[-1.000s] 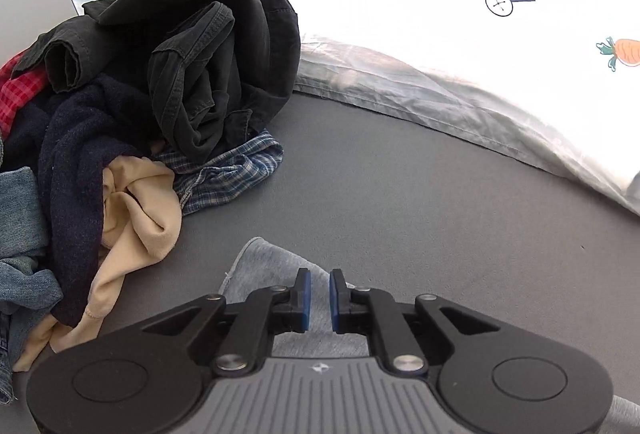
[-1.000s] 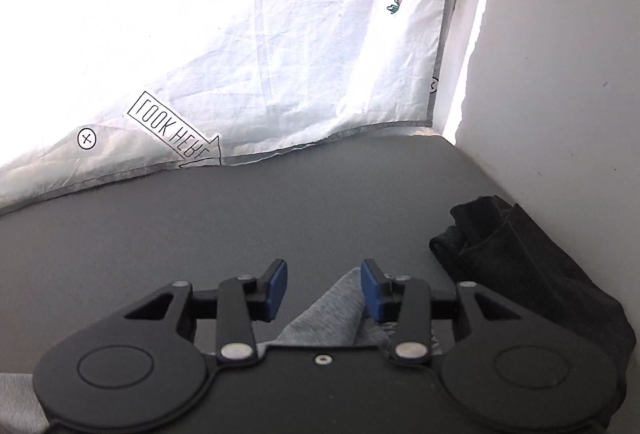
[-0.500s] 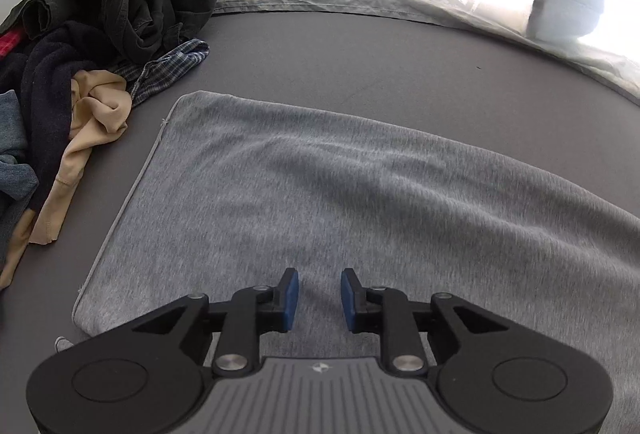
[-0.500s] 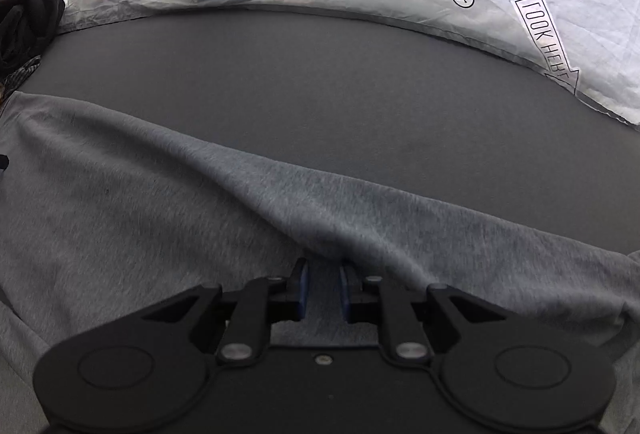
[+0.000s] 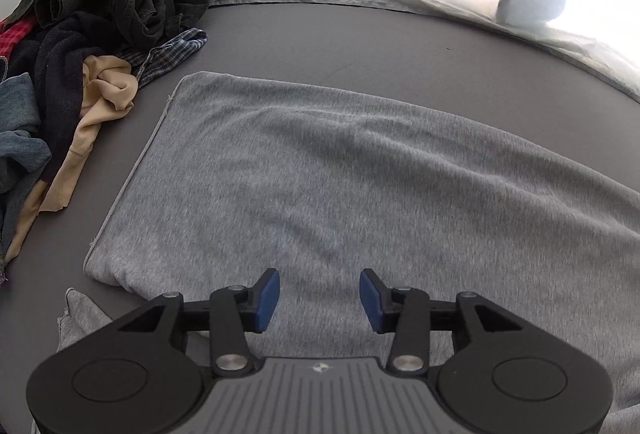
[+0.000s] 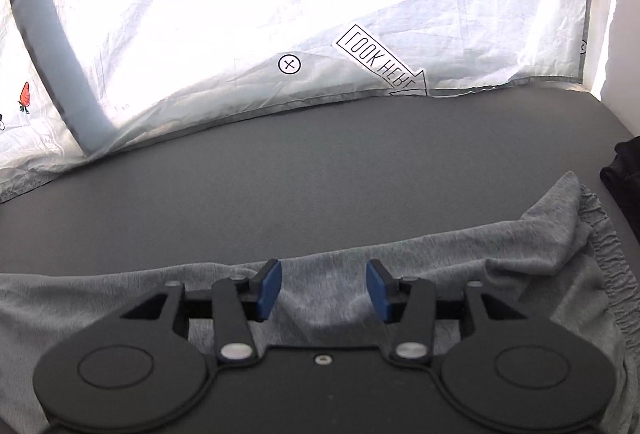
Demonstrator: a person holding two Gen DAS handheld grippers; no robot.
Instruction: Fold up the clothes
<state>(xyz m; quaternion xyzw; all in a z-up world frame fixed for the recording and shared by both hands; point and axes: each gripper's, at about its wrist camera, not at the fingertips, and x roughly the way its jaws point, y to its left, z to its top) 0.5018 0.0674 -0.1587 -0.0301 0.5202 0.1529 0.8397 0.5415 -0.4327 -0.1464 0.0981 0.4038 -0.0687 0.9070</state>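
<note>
Grey garment (image 5: 340,170) lay spread flat on the dark grey table (image 5: 360,38); its near edge was hidden under both gripper bodies, its right side cut off by the left wrist frame. Left gripper (image 5: 319,293) fingers were apart, nothing between them, grey fabric below. Right gripper (image 6: 323,288) fingers were also apart, over a raised fold at the garment's far edge; contact unclear.

Readable text only in the right view: "LOOK HERE" in an arrow label (image 6: 380,64) on the white sheet (image 6: 240,14), partly glare-washed.

Left view alone showed the clothes pile (image 5: 80,46). Right view alone showed the gathered, probably elastic hem (image 6: 612,254) and a dark item (image 6: 624,170), cropped at the frame edge.
</note>
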